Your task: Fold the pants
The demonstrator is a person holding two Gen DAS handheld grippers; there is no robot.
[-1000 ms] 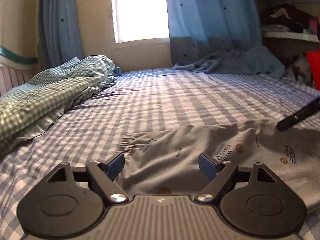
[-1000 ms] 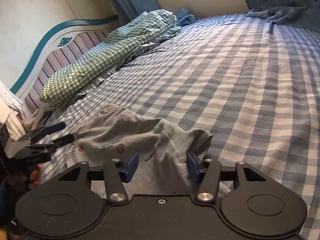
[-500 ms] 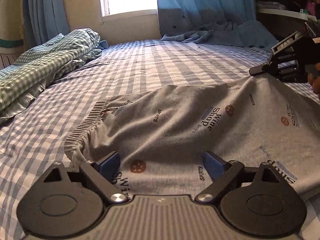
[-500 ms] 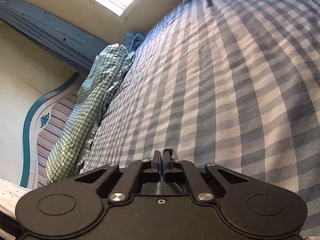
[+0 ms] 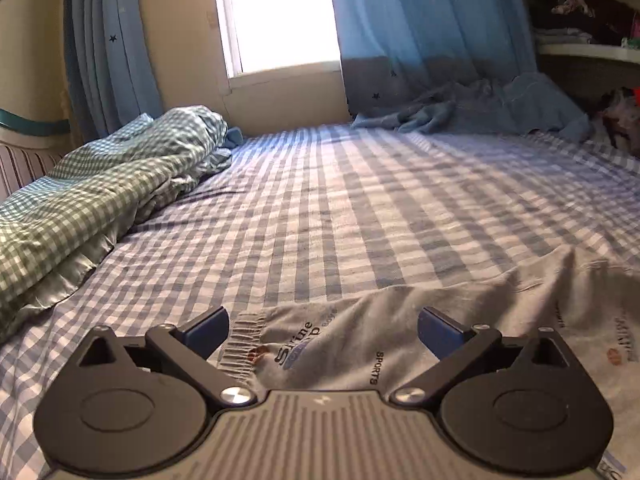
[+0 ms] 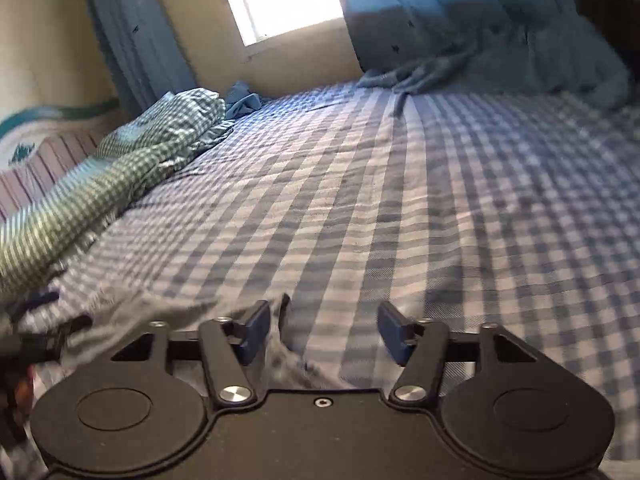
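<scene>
Grey printed pants (image 5: 400, 332) lie spread on the checked bed, waistband (image 5: 240, 344) at the left. My left gripper (image 5: 323, 330) is open and empty, its fingers (image 5: 208, 328) apart on either side of the waistband end. In the right wrist view the pants (image 6: 132, 320) lie blurred at lower left, with a fold of cloth (image 6: 284, 340) beside the left finger. My right gripper (image 6: 323, 332) is open and holds nothing.
A blue-and-white checked bedsheet (image 5: 360, 208) covers the bed. A green checked blanket (image 5: 100, 192) is bunched at the left by the headboard. Blue curtains (image 5: 420, 40) and loose blue cloth (image 5: 480, 108) lie at the far side. Shelves of clothes (image 5: 580, 20) stand at the right.
My right gripper was shut on the pants half a second ago and has opened, letting the cloth drop. The pants now lie flatter. My left gripper stayed open near the waistband.
</scene>
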